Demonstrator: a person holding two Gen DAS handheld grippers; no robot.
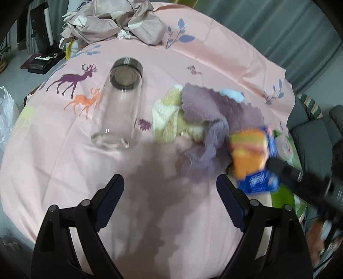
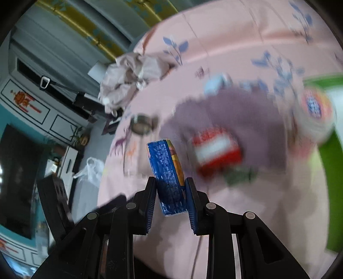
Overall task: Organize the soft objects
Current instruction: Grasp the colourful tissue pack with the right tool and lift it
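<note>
Pinched between the ribbed blue pads of the right tool [image 2: 170,200], at the lower middle of the right wrist view, is a blue tissue pack [image 2: 168,171] with an orange and yellow face, held on edge and lifted clear of the pink sheet [image 2: 214,225]. From the left wrist view the same pack shows at the right of the frame, blurred, in front of the right tool's dark body. Low in that frame the left tool [image 1: 170,203] stands with its jaws wide and nothing between them, over bare sheet. Above it, mid-frame, lies a loose heap: a purple cloth [image 1: 205,111] draped over a cream and tan knit piece [image 1: 167,120], with a bit of light blue fabric [image 1: 232,94] behind. A clear glass bottle [image 1: 118,107] lies on its side to the upper left of the heap, and a crumpled beige sheet [image 1: 115,19] sits at the top. A green box [image 2: 328,171] fills the right edge of the right wrist view. The step in hand appears to be carrying the pack, probably toward that box, though blur makes the heading uncertain. Next, the pack needs setting down flat and releasing, while the free left tool could take the purple cloth.
</note>
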